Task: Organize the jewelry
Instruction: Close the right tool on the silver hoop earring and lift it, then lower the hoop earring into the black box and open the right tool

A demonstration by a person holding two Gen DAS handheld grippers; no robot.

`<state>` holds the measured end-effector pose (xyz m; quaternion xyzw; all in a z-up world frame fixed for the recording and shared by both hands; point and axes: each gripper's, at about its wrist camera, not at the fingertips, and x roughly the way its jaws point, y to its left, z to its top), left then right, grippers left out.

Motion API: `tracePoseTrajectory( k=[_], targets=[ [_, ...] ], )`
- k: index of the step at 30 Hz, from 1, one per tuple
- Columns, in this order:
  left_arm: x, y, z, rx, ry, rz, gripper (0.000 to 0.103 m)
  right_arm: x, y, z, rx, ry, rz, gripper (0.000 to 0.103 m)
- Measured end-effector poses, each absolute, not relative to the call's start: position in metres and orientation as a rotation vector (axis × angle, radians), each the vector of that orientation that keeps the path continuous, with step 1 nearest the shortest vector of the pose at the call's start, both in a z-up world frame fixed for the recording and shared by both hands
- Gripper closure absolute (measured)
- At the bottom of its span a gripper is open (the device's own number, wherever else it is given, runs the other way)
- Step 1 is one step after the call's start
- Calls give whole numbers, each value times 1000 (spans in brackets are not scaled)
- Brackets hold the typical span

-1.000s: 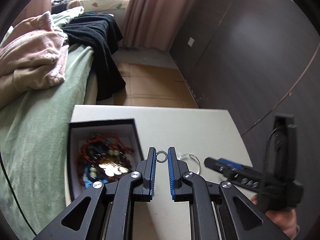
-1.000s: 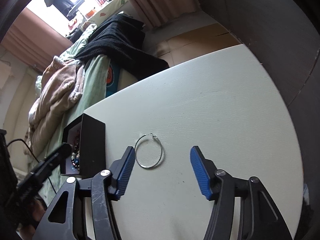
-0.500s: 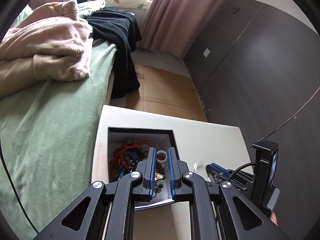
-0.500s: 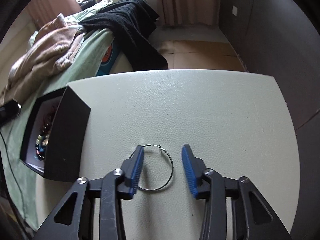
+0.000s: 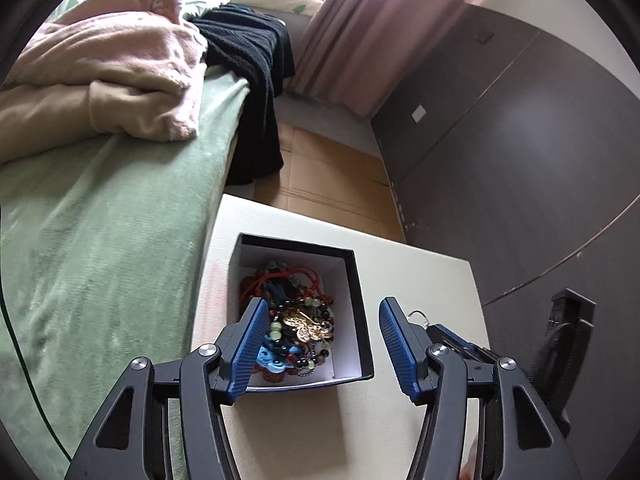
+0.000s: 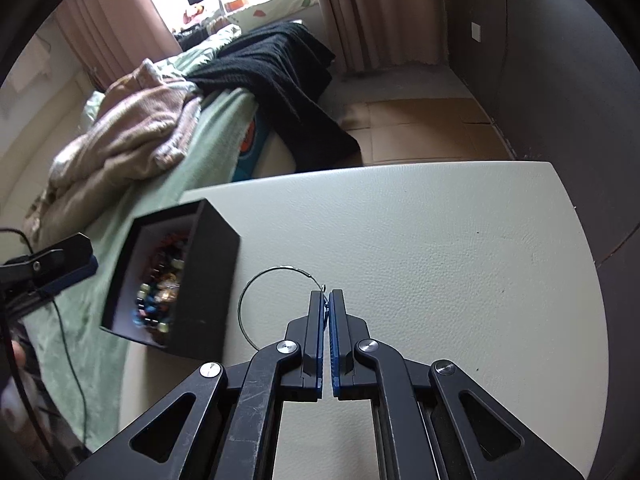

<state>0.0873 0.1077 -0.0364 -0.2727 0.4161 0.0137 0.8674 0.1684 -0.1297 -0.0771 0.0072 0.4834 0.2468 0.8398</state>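
The hoop earring (image 6: 276,300) lies on the pale table (image 6: 440,248), just beside the black box (image 6: 208,280), and the right gripper (image 6: 326,300) is pinched closed on its thin wire at the clasp end. Most of the ring sticks out to the left of the fingertips, toward the box wall. The grip takes only a sliver of wire at the tip of the blue pads (image 6: 318,320), so the likeliest fault is a slip: if the wire sits off-centre, the ring could pivot or drop as it is lifted. Squeezing too hard might bend so fine a hoop or spring its clasp open. Carried leftward while low, the free loop could catch on the rim of the box and be tugged out of the grip.

The box is open-topped and already holds a tangled heap of beads (image 5: 292,320) and a gold pendant (image 5: 306,326). The left gripper (image 5: 320,332) hangs above it with its jaws spread wide and nothing between them. If it dips, its fingers could snag the red cord or nudge the light box along the table, shifting the target. A hoop dropped onto that heap may hook into the strands, which would hardly count as organized.
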Motion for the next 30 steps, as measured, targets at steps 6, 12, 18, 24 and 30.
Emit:
tracePoseTrajectory(
  k=[6,12,18,24,30],
  targets=[
    [76,116,-32,-579,854,57,44,154,-127,-56,127,979,597,99],
    [67,128,-29,-605,828,70,44,144,-101,-45,196,957,674,99],
    [65,138,-32,-622,834,95,44,144,-71,-46,247,948,723,99],
    [66,136,-31,-603,835,100,44,152,-56,-68,219,1055,651,53],
    [64,125,-29,-581,830,95,44,149,-84,-52,241,1001,620,43]
  ],
)
